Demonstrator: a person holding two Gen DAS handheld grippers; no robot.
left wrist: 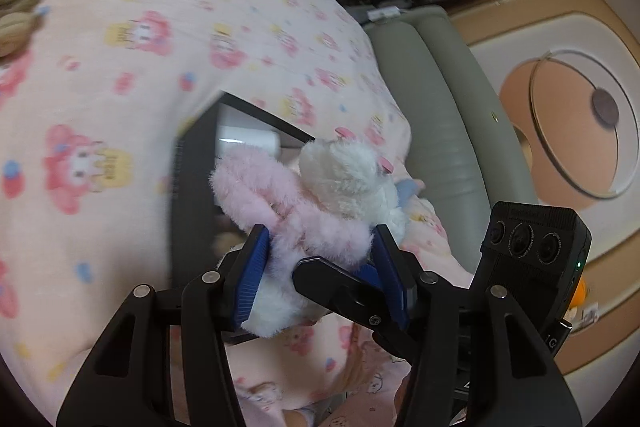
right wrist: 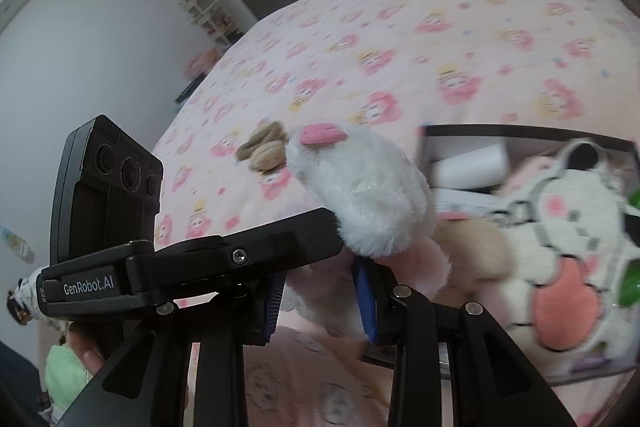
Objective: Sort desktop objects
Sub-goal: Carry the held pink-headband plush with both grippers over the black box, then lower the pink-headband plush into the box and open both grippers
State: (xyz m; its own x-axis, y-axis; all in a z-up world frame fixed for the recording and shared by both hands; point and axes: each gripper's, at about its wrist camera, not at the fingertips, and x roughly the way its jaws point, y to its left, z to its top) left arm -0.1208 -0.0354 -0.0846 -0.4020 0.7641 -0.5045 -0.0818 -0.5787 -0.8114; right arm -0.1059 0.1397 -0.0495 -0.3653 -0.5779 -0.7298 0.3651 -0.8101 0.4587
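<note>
Gripping one pink-and-white plush toy (left wrist: 320, 203), left gripper (left wrist: 320, 263) and right gripper (right wrist: 324, 295) fingers clamped, above box (left wrist: 188, 195) rim.

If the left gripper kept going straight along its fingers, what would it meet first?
The left gripper already holds the pink and white plush toy; beyond that, probably the dark box on the pink bedspread, though depth is unclear.

Both hand-held grippers are matte black plastic with angular arms pinned by round silver rivets. The left gripper (left wrist: 320, 259) carries ribbed blue pads (left wrist: 252, 275) on its fingers; the right gripper (right wrist: 320, 299) has the same, plus white "GenRobot.AI" lettering and a ridged black camera module (right wrist: 112, 187) with three lenses.
</note>
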